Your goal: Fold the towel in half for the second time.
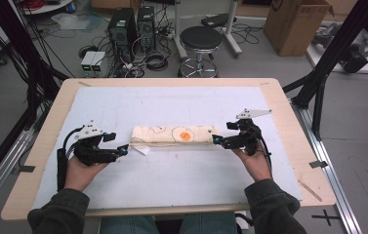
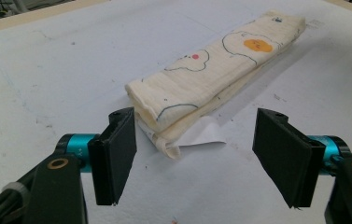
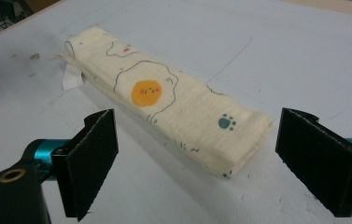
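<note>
Folded cloth (image 1: 174, 134) lies mid-mat (image 1: 172, 180), bare mat all round, table edges well apart; left gripper (image 1: 123, 150) and right gripper (image 1: 214, 140) released, jaws wide, just off cloth ends.

Lab or robotics workspace. Wooden table (image 1: 279, 97) with a pale mat on bare grey floor; far side has two PC towers (image 1: 132, 27), tangled cables (image 1: 147, 61), a black stool (image 1: 200, 39). Cardboard box (image 1: 296, 24) far right, black frame struts (image 1: 337, 48) at both sides.
</note>
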`<state>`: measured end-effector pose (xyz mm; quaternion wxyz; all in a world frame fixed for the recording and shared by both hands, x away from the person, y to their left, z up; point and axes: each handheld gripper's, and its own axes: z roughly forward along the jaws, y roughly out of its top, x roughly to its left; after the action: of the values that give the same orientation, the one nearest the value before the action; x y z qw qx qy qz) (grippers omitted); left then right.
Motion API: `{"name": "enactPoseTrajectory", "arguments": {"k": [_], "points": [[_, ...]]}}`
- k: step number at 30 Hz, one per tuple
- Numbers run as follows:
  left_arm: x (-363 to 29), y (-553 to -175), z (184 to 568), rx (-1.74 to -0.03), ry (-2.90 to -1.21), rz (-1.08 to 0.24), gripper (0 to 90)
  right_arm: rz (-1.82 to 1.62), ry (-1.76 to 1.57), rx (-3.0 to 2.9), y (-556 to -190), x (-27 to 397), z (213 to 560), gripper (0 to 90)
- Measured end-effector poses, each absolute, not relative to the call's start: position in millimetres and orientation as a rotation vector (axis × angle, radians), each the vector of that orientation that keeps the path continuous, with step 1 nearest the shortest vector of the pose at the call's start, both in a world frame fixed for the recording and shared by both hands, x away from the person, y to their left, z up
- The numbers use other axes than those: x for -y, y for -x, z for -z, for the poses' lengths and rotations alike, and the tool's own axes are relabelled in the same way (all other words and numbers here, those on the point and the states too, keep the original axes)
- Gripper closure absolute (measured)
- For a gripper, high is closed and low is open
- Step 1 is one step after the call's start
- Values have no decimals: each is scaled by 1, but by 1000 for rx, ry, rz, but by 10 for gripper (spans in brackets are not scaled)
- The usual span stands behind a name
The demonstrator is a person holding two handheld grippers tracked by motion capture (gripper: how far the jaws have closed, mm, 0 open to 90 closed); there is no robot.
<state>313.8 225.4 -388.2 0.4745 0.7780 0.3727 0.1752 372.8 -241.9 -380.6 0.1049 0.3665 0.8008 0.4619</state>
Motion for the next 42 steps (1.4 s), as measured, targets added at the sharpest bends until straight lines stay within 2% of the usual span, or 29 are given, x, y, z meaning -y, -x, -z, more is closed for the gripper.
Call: {"name": "enactPoseTrajectory", "arguments": {"k": [42], "points": [[-235,-271,406,-922,-1939,-429,271,-1356,-1068,-2348,-318,272,405,119]]}}
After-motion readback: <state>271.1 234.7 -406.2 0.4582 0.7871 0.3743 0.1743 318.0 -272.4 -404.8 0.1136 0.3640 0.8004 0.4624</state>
